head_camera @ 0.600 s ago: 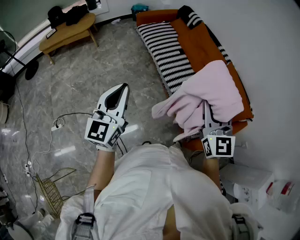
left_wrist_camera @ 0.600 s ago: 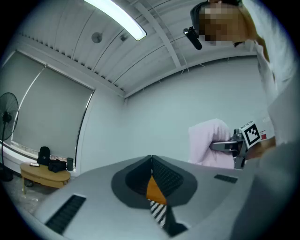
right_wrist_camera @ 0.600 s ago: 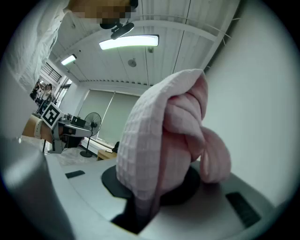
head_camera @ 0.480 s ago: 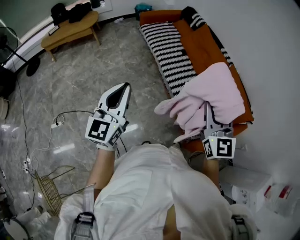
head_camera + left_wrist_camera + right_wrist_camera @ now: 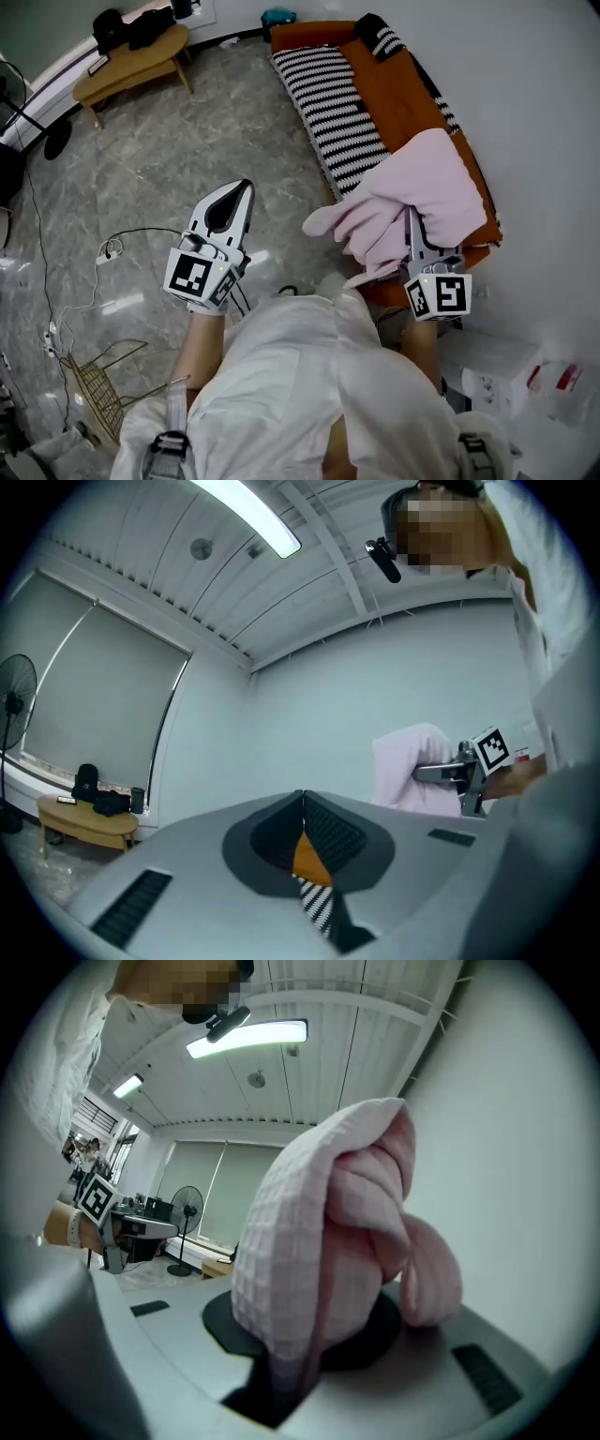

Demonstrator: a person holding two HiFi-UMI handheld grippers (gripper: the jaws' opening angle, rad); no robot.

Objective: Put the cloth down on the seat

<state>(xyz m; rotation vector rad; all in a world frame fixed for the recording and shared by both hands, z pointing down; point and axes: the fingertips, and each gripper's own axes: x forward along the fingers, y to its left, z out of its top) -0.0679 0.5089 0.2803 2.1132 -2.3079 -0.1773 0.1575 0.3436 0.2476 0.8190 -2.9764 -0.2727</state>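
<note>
The cloth (image 5: 412,202) is pale pink with a fine waffle weave, bunched into thick, soft folds. The right gripper (image 5: 411,230) has its jaws closed on a gathered edge of it, and the rest bulges past the jaws. It sits over the near end of the orange sofa seat (image 5: 394,94), one lobe reaching past the front edge; whether it rests there is unclear. The left gripper (image 5: 246,187) hangs over the floor, jaws together and empty.

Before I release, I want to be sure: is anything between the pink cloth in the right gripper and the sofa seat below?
Nothing visible. The pink cloth, clamped in the right gripper, hangs over the near end of the orange sofa. The striped cover lies farther along. The spot under the cloth is hidden.
</note>
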